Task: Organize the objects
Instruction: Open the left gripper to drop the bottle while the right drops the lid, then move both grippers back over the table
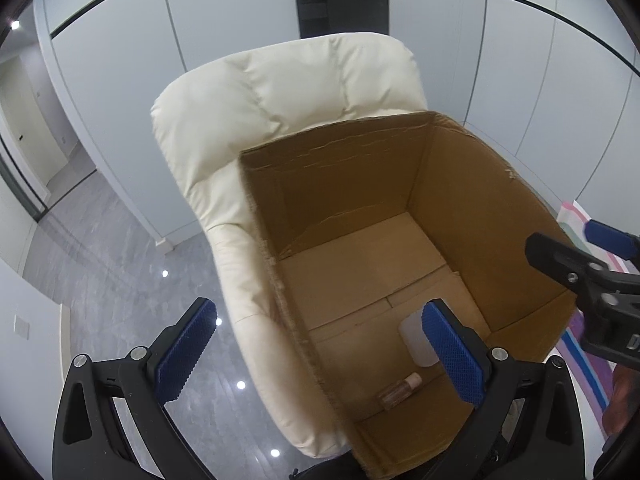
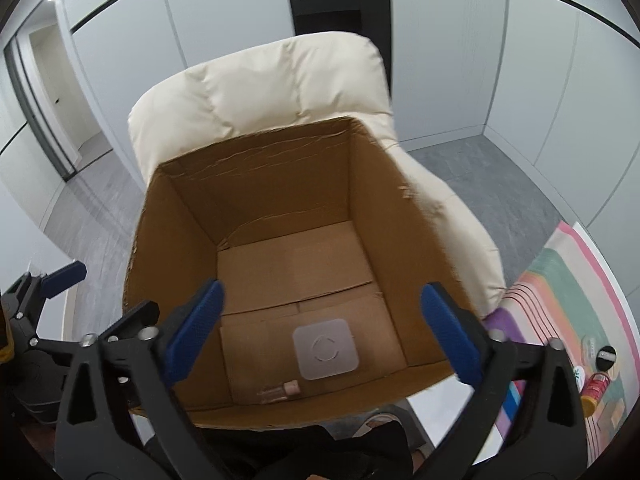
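An open cardboard box [image 2: 176, 232] stands on a cream armchair [image 2: 256, 84]. On its floor lie a white square container [image 2: 325, 349] and, nearer the front wall, a small clear bottle with a tan cap [image 2: 280, 391]. The left wrist view shows the same box [image 1: 480, 208], the white container [image 1: 414, 336] partly behind a finger, and the small bottle [image 1: 398, 391]. My left gripper [image 1: 316, 352] hangs open over the box's left wall, nothing between its blue pads. My right gripper [image 2: 322, 332] is open above the box's front, empty. The right gripper also shows at the right edge [image 1: 592, 264].
A table with a striped colourful mat [image 2: 560, 280] stands to the right of the chair, bearing a red-capped bottle [image 2: 596, 390] and a black round lid [image 2: 606, 358]. Grey floor [image 1: 112, 264] lies left of the chair. White wall panels [image 1: 240, 8] stand behind it.
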The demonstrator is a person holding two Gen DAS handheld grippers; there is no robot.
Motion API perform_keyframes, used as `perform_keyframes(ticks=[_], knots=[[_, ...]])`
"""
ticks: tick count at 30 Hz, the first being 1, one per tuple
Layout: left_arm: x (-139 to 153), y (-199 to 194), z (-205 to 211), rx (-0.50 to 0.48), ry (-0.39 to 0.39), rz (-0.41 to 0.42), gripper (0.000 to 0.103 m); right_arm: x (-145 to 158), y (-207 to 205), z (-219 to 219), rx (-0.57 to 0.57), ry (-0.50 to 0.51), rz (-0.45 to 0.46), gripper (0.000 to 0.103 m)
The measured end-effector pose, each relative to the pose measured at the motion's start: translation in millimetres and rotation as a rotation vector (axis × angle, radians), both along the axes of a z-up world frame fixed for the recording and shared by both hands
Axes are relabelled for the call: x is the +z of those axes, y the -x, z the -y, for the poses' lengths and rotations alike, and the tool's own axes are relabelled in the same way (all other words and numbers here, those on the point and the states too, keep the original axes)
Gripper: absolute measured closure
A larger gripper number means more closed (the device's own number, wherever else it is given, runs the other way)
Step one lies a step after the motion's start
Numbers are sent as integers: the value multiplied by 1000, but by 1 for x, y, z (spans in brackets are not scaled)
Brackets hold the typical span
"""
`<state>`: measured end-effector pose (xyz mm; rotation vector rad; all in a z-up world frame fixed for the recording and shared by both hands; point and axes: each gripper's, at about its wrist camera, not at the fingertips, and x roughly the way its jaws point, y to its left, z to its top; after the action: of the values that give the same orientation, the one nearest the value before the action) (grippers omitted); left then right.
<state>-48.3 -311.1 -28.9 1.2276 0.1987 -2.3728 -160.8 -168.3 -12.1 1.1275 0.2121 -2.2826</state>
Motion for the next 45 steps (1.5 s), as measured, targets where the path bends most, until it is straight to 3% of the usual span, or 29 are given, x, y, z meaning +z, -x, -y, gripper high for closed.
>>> perform_keyframes(ticks=[45], knots=[[5, 95, -172, -308, -20, -18, 0, 3, 25, -239, -424, -9, -11, 0]])
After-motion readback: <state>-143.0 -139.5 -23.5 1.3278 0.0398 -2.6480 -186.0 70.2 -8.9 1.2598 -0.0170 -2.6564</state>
